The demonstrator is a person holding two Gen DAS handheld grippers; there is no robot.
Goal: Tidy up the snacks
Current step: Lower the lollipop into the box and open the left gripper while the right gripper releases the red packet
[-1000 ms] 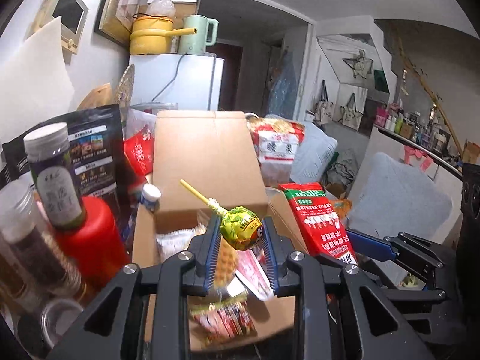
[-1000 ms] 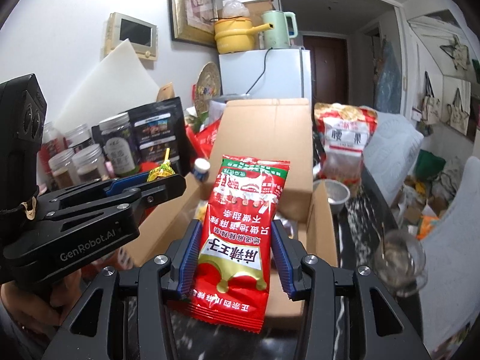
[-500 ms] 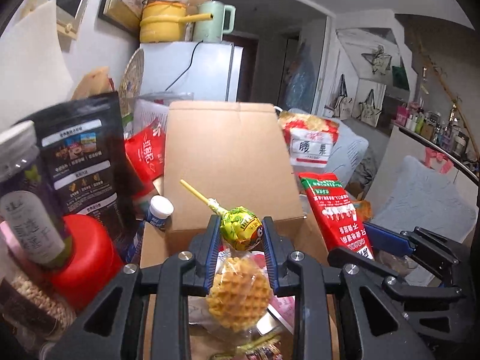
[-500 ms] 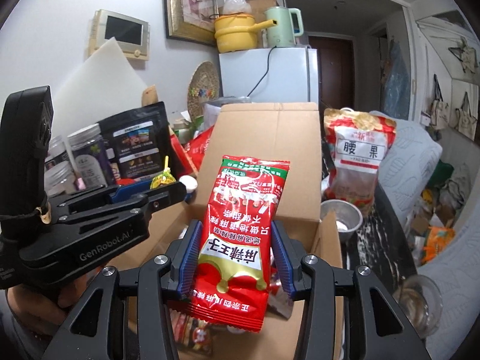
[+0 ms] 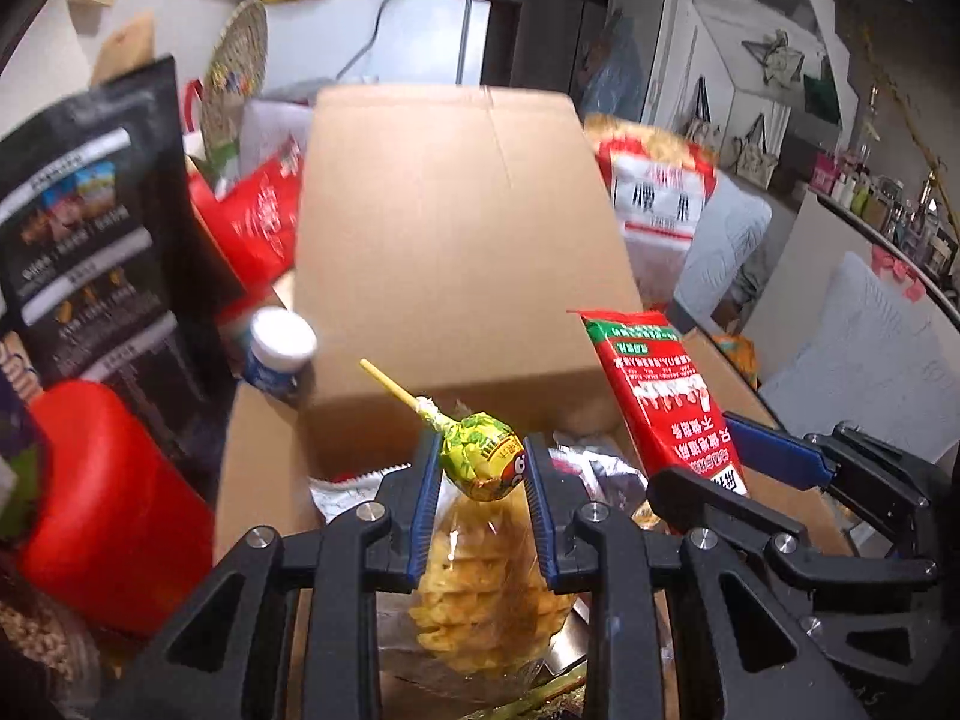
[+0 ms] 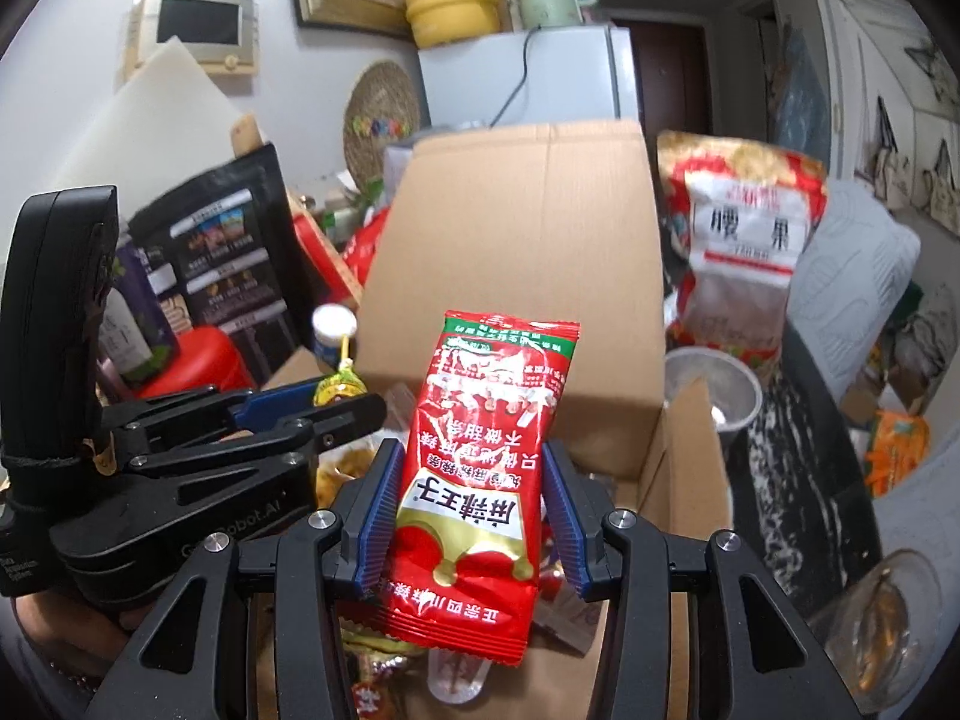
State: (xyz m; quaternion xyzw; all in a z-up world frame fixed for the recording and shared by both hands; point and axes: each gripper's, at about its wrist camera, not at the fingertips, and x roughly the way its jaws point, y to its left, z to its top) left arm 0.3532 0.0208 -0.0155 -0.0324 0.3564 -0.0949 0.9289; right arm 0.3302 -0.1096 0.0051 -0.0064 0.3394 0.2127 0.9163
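Observation:
My left gripper (image 5: 480, 468) is shut on a green-wrapped lollipop (image 5: 483, 462) whose yellow stick points up and left. It hovers over the open cardboard box (image 5: 444, 252), above a bagged waffle (image 5: 486, 594) lying inside. My right gripper (image 6: 471, 480) is shut on a red snack packet (image 6: 480, 480), held upright over the same box (image 6: 528, 276). In the left wrist view that packet (image 5: 666, 402) and the right gripper sit just to the right. The right wrist view shows the left gripper (image 6: 336, 396) with the lollipop (image 6: 339, 387) at the left.
A red canister (image 5: 108, 504), a black pouch (image 5: 90, 252) and a small white-capped bottle (image 5: 279, 348) crowd the box's left side. A large cashew bag (image 6: 744, 240) and a metal cup (image 6: 714, 384) stand on its right. A glass jar (image 6: 882, 612) sits at the lower right.
Both grippers have moved forward and down toward the box, so it looks larger and closer. The waffle bag has come into view under the lollipop. Both grips are unchanged.

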